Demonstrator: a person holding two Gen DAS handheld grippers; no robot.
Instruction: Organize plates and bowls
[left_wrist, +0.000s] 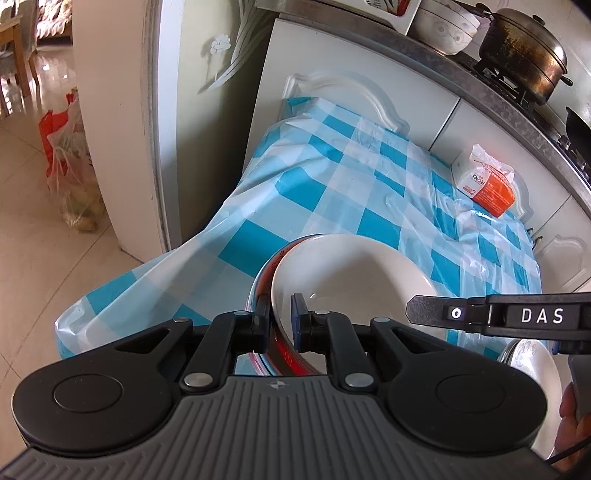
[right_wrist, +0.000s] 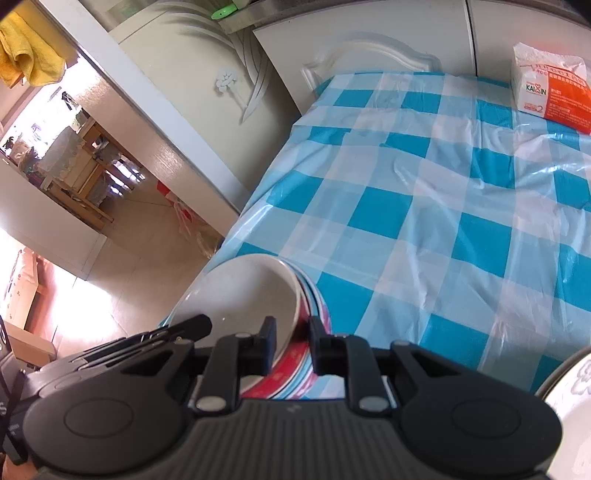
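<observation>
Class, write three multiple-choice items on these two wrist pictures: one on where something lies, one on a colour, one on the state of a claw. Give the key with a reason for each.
1. Where does the orange and white packet lie?
A. on the checked tablecloth near the cabinet doors
B. inside the white bowl
C. on the floor by the plastic bag

2. What colours is the tablecloth?
A. red and yellow
B. blue and white checks
C. plain green

3. What is the left claw doing?
A. hanging open above the cloth
B. shut on the packet
C. shut on the rim of the stacked bowls

Key:
1 A, the packet rests at the cloth's far edge, by the white cabinet doors.
2 B, blue and white squares cover the whole cloth.
3 C, its pads pinch the rim; the right claw grips the stack's other side.
</observation>
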